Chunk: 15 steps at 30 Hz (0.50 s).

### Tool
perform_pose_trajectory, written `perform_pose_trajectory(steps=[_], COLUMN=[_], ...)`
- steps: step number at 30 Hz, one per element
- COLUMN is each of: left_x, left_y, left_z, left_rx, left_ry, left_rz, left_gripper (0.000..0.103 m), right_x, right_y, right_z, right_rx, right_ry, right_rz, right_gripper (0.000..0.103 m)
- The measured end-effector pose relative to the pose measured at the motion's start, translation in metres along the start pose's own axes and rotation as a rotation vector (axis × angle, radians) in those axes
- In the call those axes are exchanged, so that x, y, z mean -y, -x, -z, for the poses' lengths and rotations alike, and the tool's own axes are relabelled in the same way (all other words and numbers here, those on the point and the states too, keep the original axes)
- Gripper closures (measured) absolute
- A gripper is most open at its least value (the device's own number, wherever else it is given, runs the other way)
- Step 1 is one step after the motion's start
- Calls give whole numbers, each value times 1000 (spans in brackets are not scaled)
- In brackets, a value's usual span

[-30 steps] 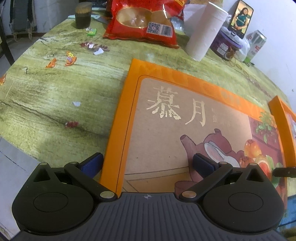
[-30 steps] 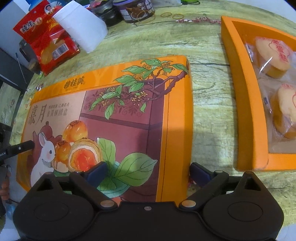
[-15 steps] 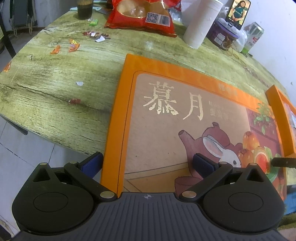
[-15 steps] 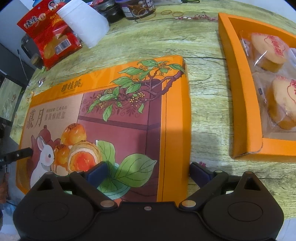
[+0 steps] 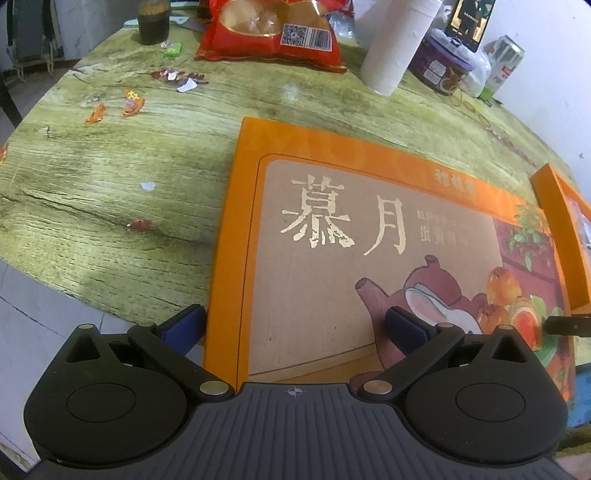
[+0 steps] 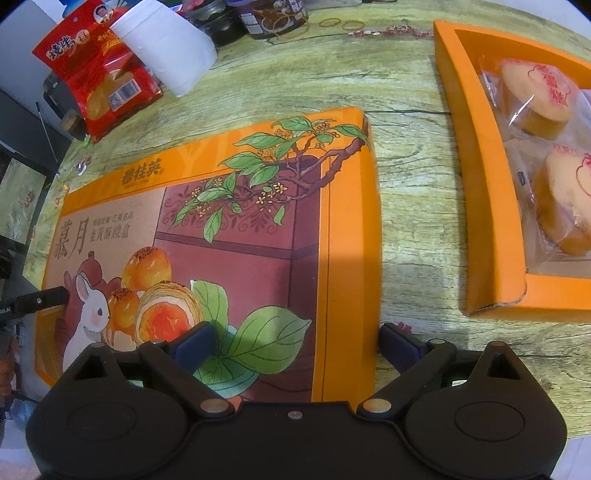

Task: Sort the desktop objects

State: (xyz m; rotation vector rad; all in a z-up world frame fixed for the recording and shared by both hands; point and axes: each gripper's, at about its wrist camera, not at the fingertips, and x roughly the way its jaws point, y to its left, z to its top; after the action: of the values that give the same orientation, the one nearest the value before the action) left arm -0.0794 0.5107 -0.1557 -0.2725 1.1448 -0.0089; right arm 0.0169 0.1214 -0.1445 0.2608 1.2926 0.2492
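Observation:
A large orange box lid (image 5: pixel 332 258) printed with a rabbit and gold characters lies flat, its near-left corner past the table edge. My left gripper (image 5: pixel 295 325) is open and straddles the lid's left side: one finger outside the wall, the other above the top. My right gripper (image 6: pixel 295 339) is open and straddles the right side of the lid (image 6: pixel 240 240) in the same way. Right of it sits the orange box tray (image 6: pixel 480 184) holding wrapped round pastries (image 6: pixel 535 92). I cannot tell whether the outer fingers touch the lid walls.
At the table's far side stand a red snack bag (image 5: pixel 269 33), a white paper roll (image 5: pixel 395 48), a dark jar (image 5: pixel 443 70), a can (image 5: pixel 504 62) and a dark cup (image 5: pixel 153 22). Wrapper scraps (image 5: pixel 129 103) litter the left. Floor (image 5: pixel 29 314) shows beyond the near-left edge.
The lid kept its place between both grippers while the table slid away in both views. More floor now shows at the lower left, and the tray sits slightly higher in the right view.

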Motion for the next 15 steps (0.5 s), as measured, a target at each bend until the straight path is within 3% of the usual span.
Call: perform_pose_trajectory(steps=[15], left_x=[-6], left_y=[-5], left_z=[-4], left_rx=[-19], left_ry=[29], left_rz=[24], left_gripper=[0], right_x=[6], right_y=[-5], right_z=[-15], right_rx=[7], right_ry=[-28], right_rz=[-16], right_gripper=[6])
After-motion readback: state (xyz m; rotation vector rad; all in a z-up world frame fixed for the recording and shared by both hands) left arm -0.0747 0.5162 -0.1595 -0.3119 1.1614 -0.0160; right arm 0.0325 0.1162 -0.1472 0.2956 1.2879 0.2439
